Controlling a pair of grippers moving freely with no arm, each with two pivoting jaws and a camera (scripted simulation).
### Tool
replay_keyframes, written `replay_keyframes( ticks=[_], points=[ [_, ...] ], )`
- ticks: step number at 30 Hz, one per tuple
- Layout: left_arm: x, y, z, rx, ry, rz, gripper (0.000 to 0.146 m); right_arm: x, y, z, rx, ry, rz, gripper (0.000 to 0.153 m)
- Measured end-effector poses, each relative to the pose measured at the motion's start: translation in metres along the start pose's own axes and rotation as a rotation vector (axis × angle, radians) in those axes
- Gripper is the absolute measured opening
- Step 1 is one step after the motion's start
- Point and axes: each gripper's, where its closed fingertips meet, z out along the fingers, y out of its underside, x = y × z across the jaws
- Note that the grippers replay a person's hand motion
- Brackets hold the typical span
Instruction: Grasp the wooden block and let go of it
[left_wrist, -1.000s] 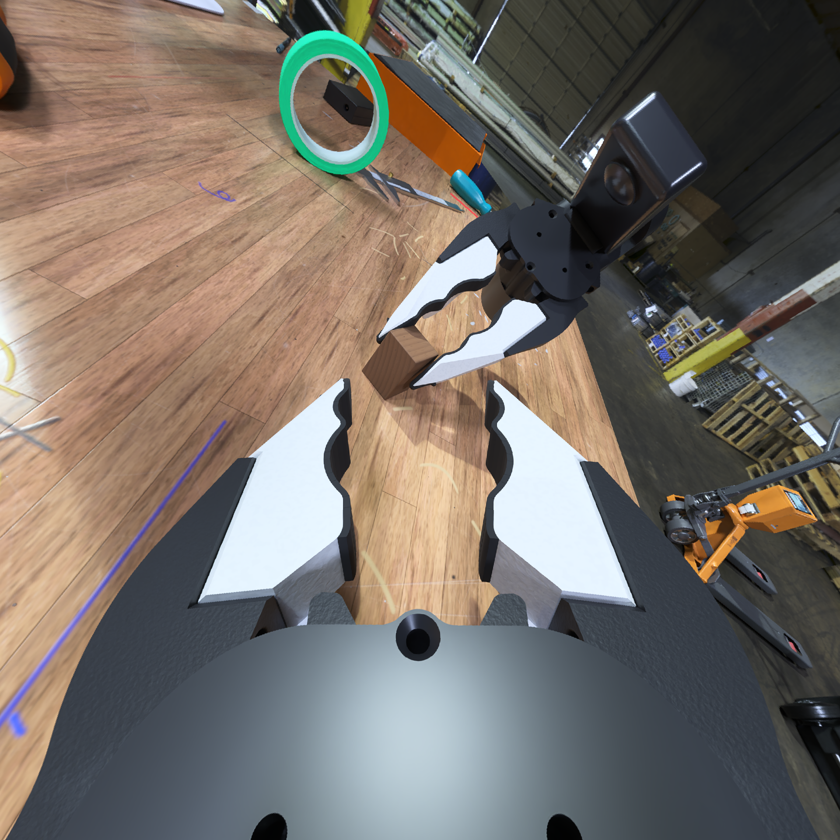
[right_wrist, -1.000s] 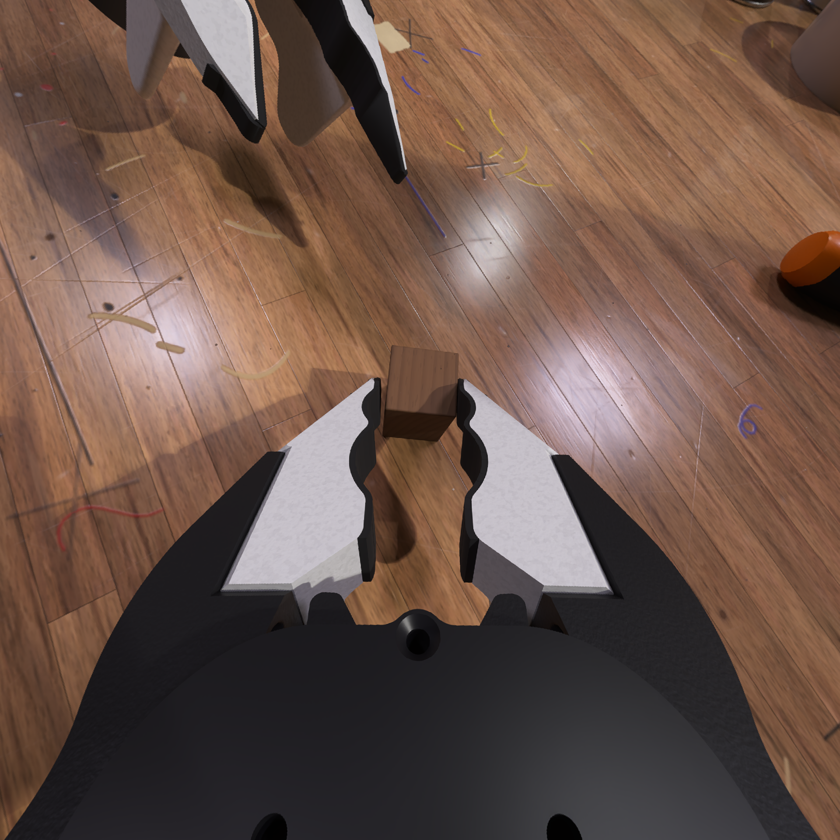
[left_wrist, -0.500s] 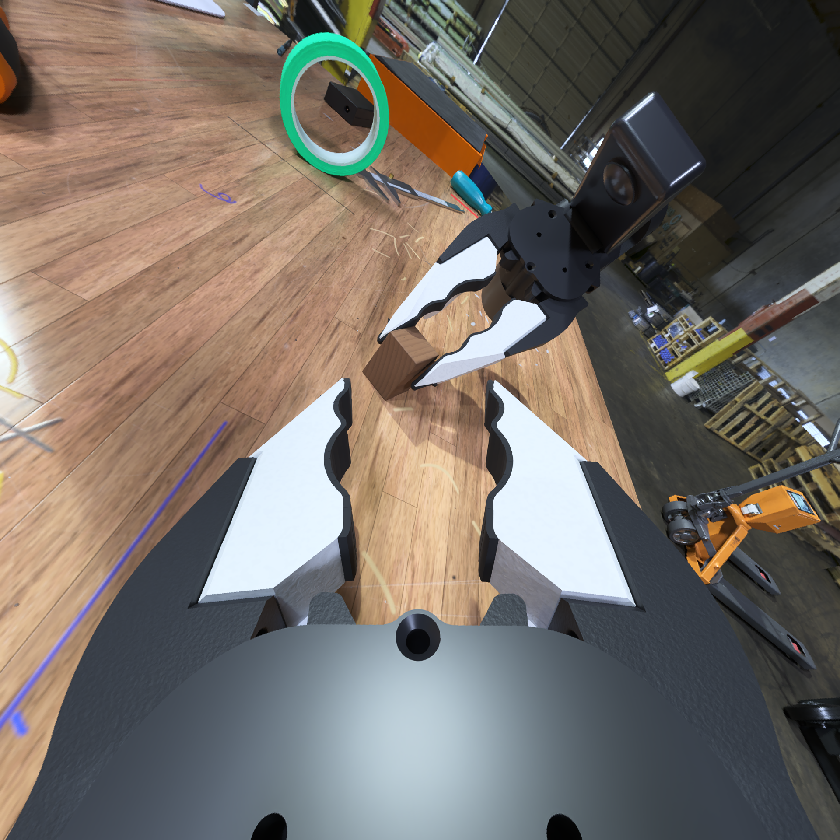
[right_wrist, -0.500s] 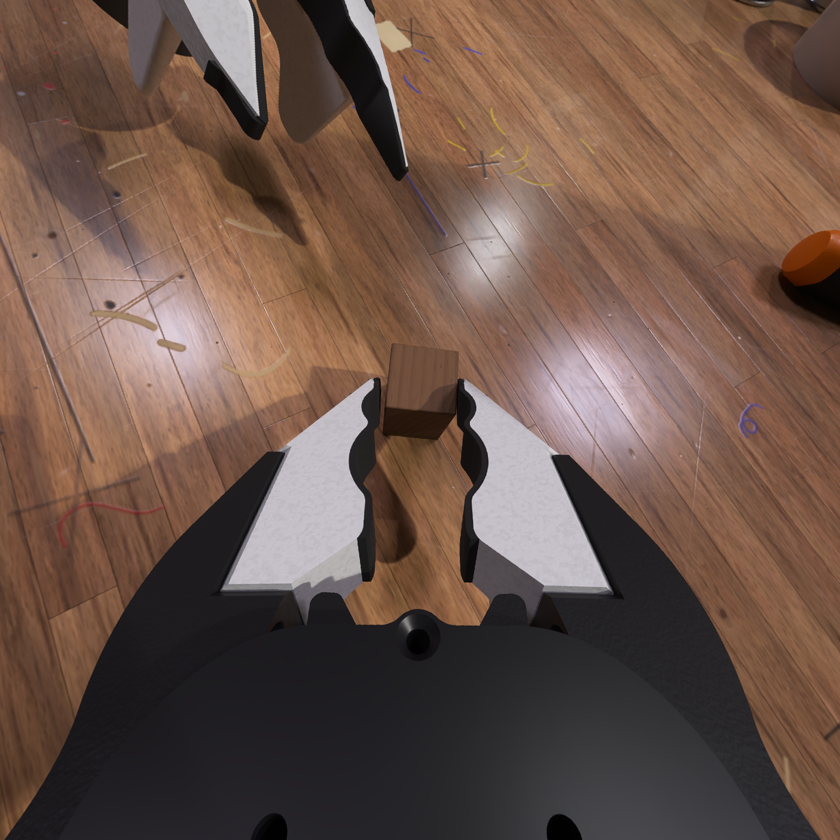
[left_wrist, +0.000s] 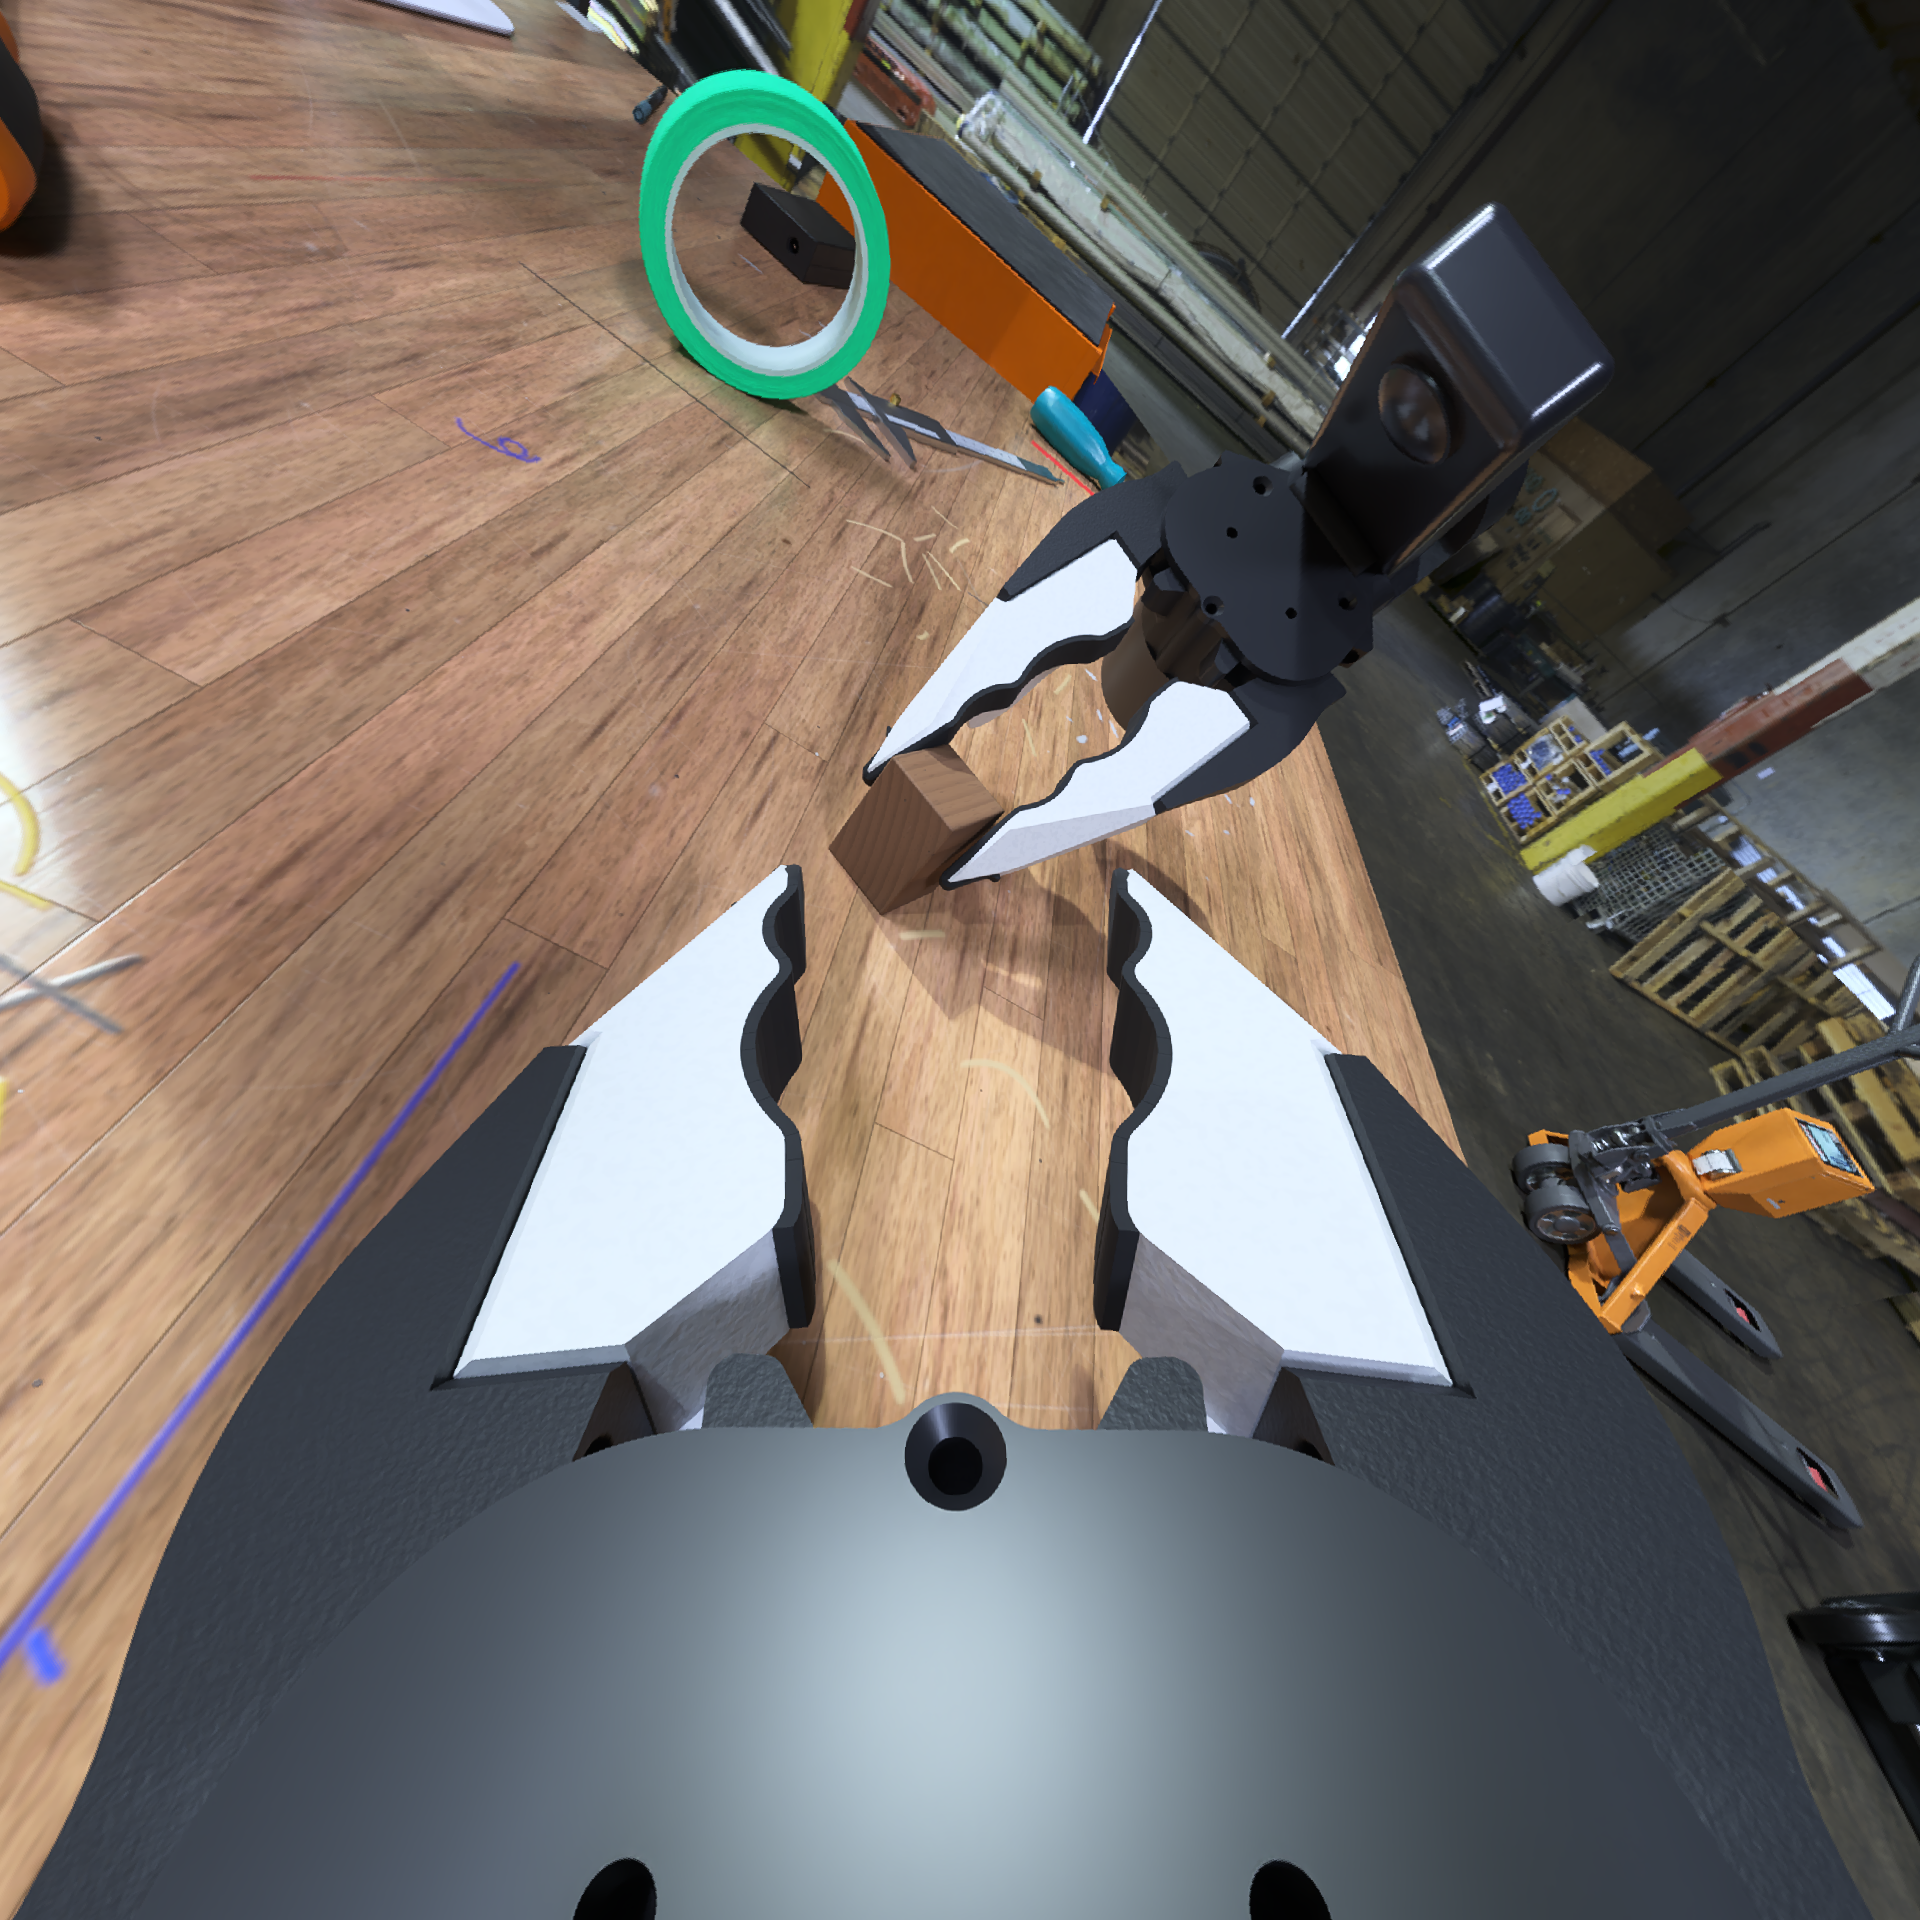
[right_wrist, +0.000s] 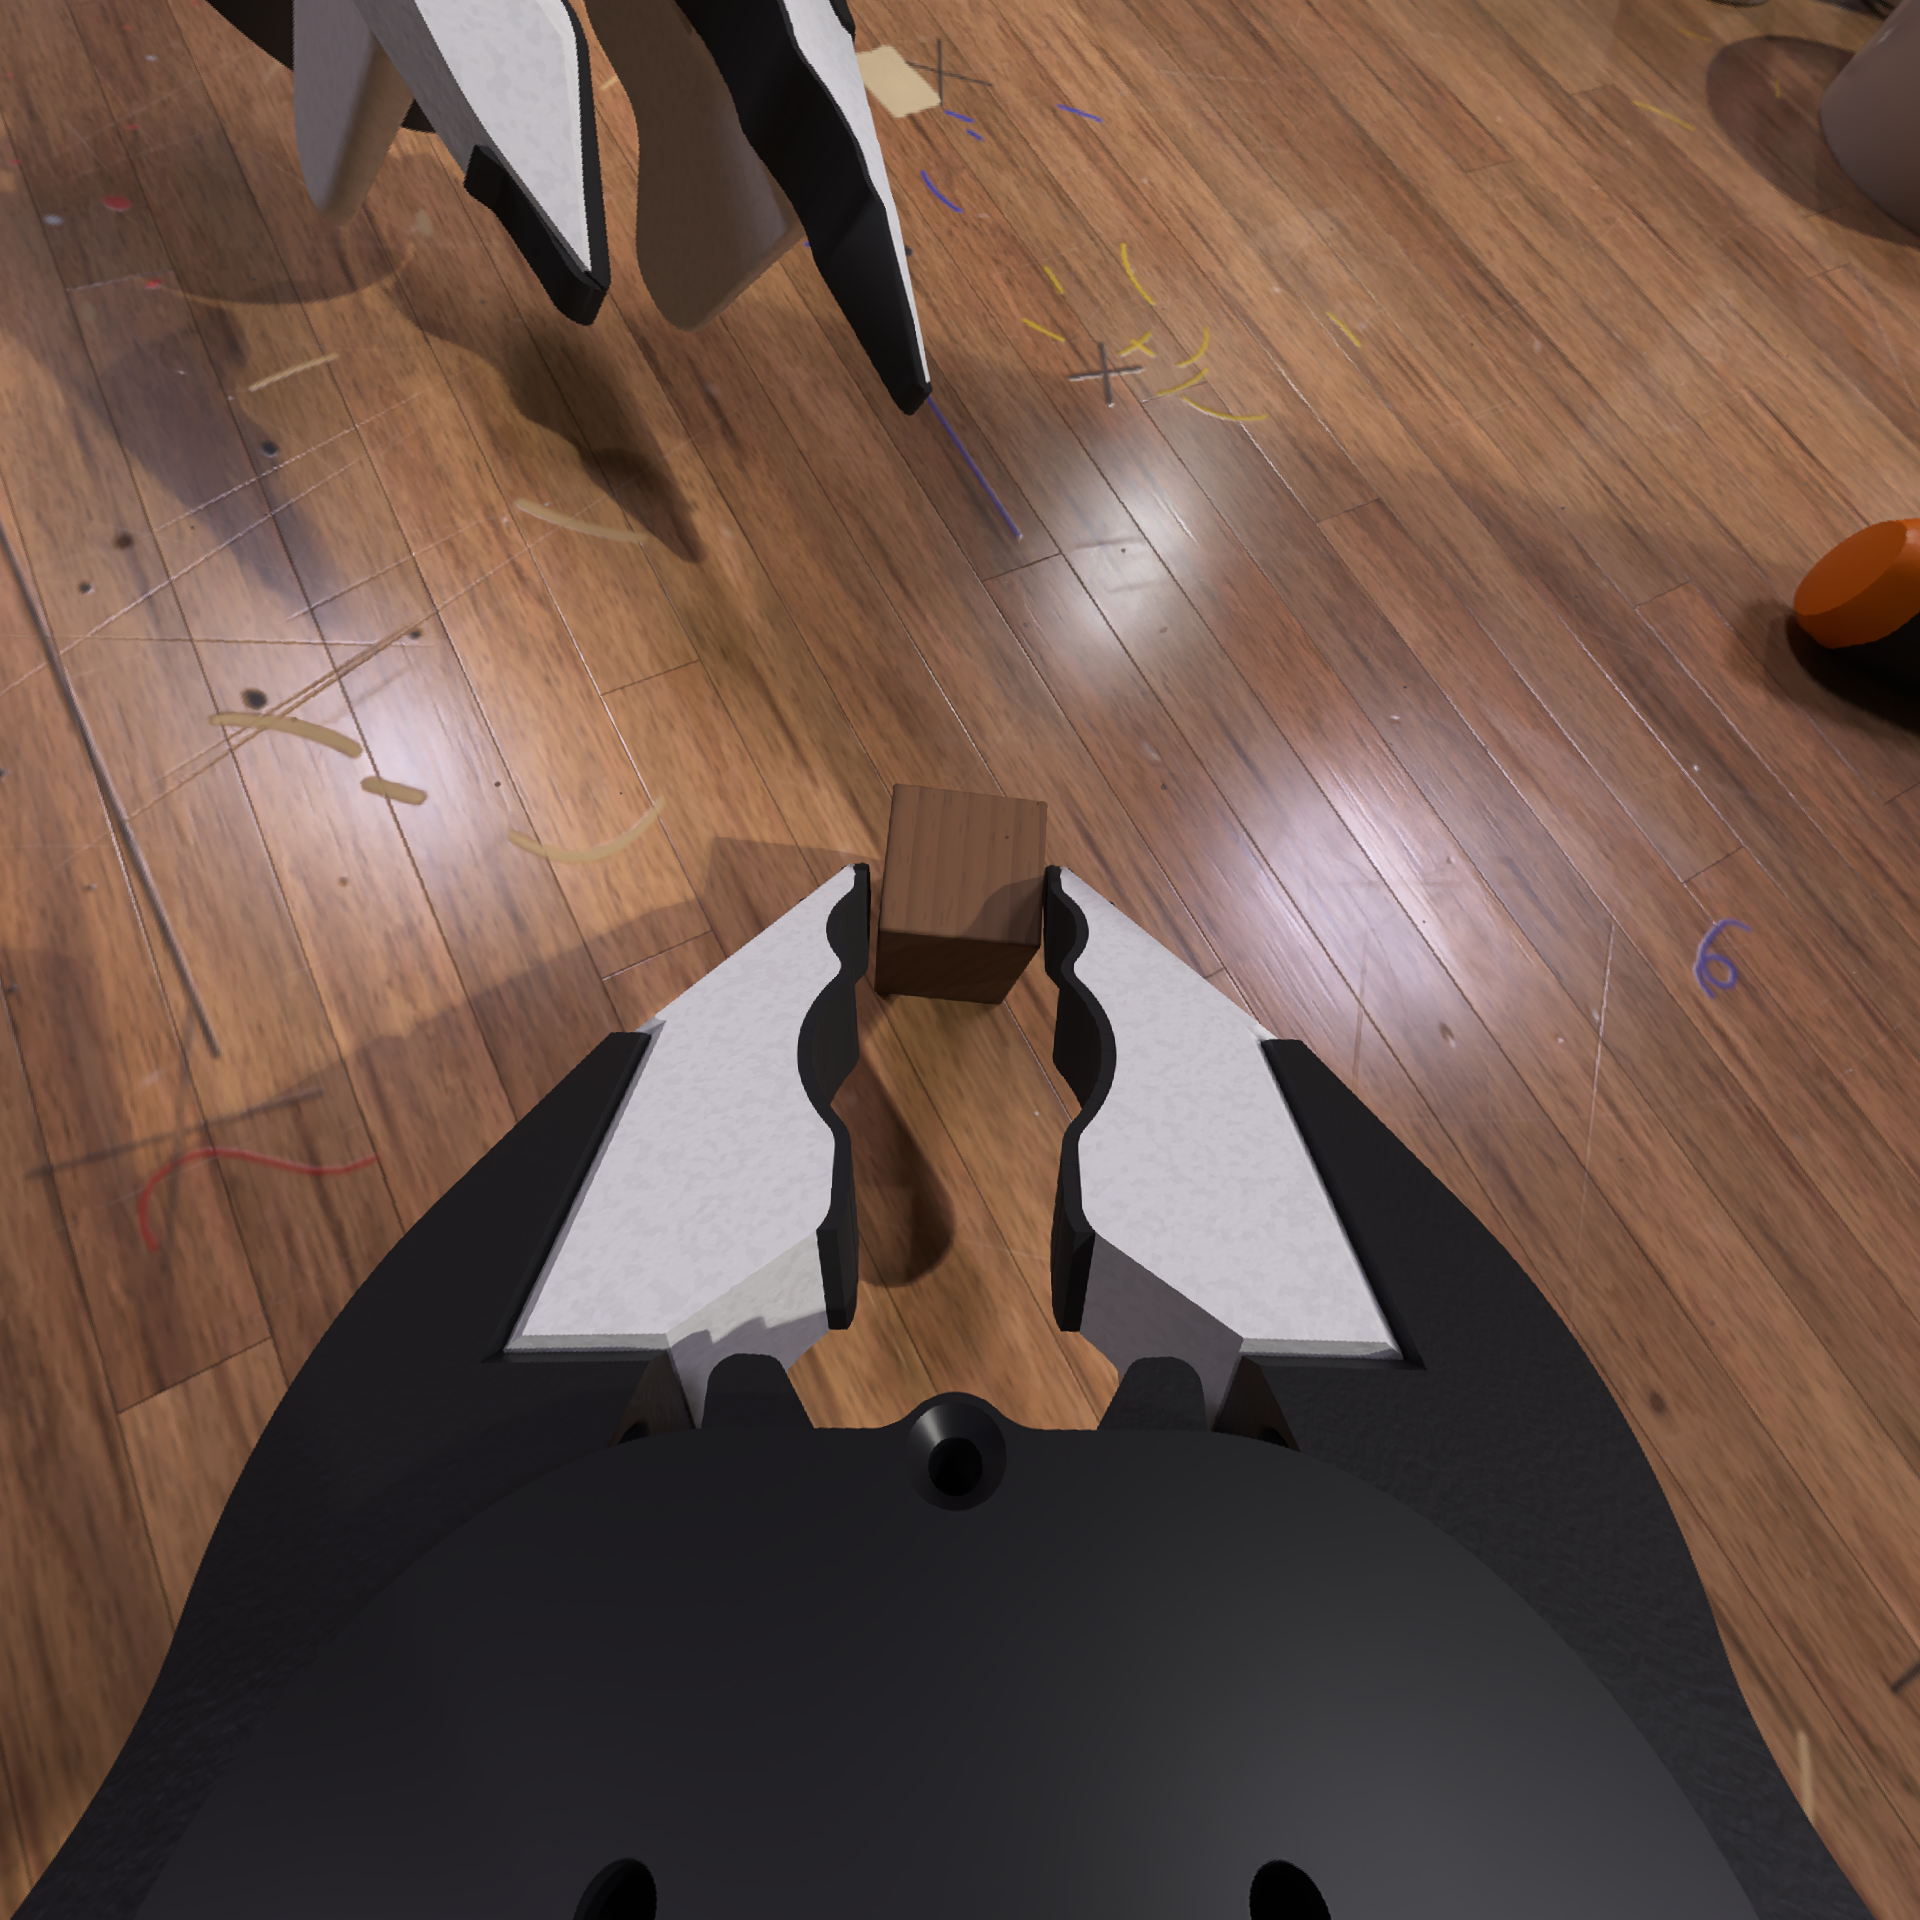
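Nothing has moved since a second ago: right gripper (right_wrist: 951, 883) still pinches the wooden block (right_wrist: 961, 891) at mid-frame, release pending, while left gripper (left_wrist: 956, 883) hangs wide, empty.

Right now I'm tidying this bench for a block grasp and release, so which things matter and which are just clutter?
Part of the job:
wooden block
right gripper, fingertips flanking the block
left gripper, open and empty

Just lying about:
green tape roll
steel calipers
teal-handled tool
small black box
orange object
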Motion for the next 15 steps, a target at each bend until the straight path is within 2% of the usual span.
replay_keyframes(
  ticks=[15],
  points=[
    [-0.0001, 0.0004, 0.0002, -0.002, 0.001, -0.002, 0.059, -0.0002, 0.0001, -0.0002, -0.001, -0.005, 0.005, 0.033]
  ],
)
